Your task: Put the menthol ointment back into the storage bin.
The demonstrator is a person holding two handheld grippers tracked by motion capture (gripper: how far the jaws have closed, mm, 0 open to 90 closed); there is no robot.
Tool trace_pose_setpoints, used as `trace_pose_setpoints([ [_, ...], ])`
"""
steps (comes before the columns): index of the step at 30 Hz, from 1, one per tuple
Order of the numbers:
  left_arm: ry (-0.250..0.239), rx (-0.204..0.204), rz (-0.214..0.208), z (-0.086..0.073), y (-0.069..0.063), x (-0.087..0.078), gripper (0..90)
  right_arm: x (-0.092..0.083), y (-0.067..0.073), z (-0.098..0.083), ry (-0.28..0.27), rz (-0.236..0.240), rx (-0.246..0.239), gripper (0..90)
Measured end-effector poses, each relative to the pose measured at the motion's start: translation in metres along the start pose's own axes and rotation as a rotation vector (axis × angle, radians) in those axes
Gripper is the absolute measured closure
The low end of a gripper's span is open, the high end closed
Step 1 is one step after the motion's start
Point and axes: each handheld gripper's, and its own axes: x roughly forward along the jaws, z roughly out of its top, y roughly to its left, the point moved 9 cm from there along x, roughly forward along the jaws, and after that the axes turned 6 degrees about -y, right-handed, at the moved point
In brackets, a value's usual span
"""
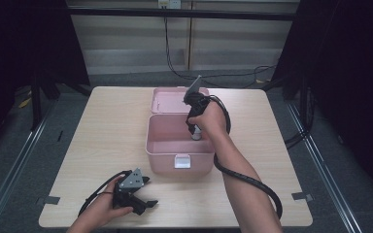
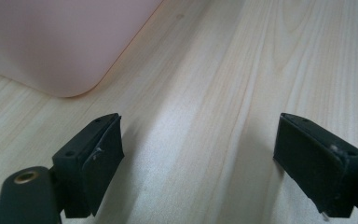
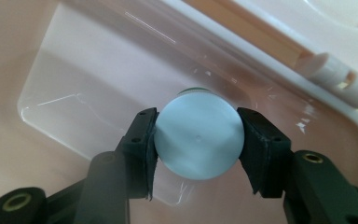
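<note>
Right claw [image 3: 196,140] grips seemingly upright bottle [image 3: 199,135].

Even overhead light, dark surroundings; soft shadows on the table [image 1: 102,126], glare streaks inside the pink box [image 3: 74,93], close-ups slightly blurred.

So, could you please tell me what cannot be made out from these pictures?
- The body of the white-capped container: right gripper view, hidden under its own cap.
- The same container in the high view: hidden by the right hand.
- The pink box in the left gripper view: cut off by the frame edge.
</note>
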Motion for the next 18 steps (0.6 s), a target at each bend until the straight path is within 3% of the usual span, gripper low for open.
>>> trace_pose_setpoints([
  [18,0.0,0.0,0.0,0.0,0.0,0.0,14.9,0.0099,-0.0024,0.0011,-0.013,-0.003,0.012,50.2],
])
